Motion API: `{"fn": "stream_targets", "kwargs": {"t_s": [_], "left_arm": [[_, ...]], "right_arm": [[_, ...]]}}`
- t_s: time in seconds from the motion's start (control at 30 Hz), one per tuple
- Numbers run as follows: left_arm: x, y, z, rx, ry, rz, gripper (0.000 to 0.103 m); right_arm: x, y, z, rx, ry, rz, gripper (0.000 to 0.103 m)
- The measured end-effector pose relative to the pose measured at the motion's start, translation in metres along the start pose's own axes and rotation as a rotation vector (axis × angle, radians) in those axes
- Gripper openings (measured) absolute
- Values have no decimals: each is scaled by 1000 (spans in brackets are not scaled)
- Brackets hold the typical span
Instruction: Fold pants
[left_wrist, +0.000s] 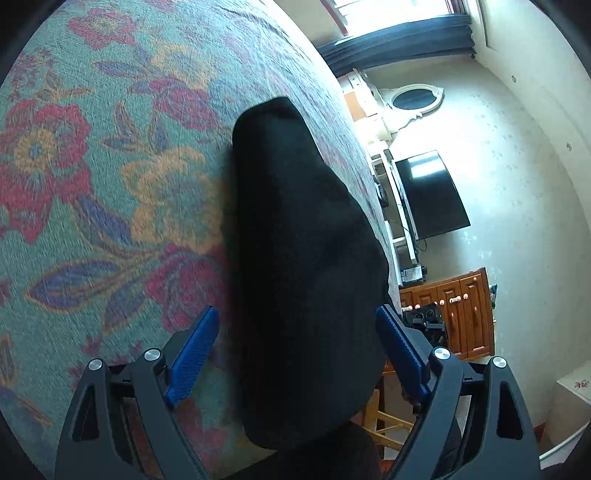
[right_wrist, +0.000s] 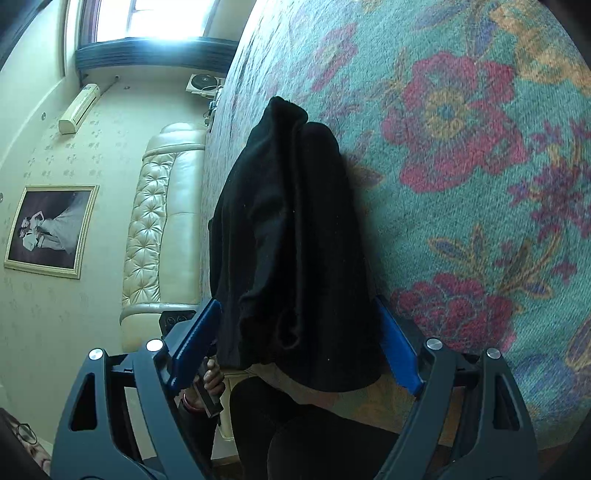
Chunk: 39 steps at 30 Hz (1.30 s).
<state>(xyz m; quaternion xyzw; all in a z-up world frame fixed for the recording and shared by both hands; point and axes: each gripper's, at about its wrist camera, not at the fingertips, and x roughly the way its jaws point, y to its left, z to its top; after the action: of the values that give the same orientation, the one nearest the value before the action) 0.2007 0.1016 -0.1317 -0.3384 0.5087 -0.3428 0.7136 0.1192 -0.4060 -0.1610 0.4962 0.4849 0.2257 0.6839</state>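
Note:
The black pants (left_wrist: 295, 251) lie folded in a long thick bundle on the floral bedspread (left_wrist: 110, 184). In the left wrist view my left gripper (left_wrist: 297, 325) is open, its blue pads on either side of the bundle's near end, not pressing it. In the right wrist view the pants (right_wrist: 291, 240) show stacked folded layers, and my right gripper (right_wrist: 299, 317) is open with its blue fingers (right_wrist: 195, 339) astride the near end. The bundle's near edge overhangs the edge of the bed.
The bed's cream padded headboard (right_wrist: 159, 221) and a framed photo (right_wrist: 50, 230) are on one side. A wall television (left_wrist: 430, 194), a wooden cabinet (left_wrist: 458, 314) and a window (left_wrist: 388, 22) are on the other. The person's other hand (right_wrist: 210, 384) is below the pants.

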Motion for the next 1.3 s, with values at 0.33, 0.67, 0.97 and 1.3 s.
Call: {"fn": "stream_targets", "kwargs": {"t_s": [0.33, 0.67, 0.97, 1.3], "left_arm": [[8, -3, -8, 54, 14, 9, 85], [7, 7, -1, -6, 17, 24, 85], [24, -11, -5, 138, 58, 113, 85], [39, -19, -7, 284, 80, 147, 86]], "right_arm": [[-5, -12, -14, -27, 18, -10, 45], [1, 5, 2, -10, 29, 87, 72], [-8, -5, 18, -11, 27, 86, 73], [5, -1, 46, -41, 45, 84, 74]]}}
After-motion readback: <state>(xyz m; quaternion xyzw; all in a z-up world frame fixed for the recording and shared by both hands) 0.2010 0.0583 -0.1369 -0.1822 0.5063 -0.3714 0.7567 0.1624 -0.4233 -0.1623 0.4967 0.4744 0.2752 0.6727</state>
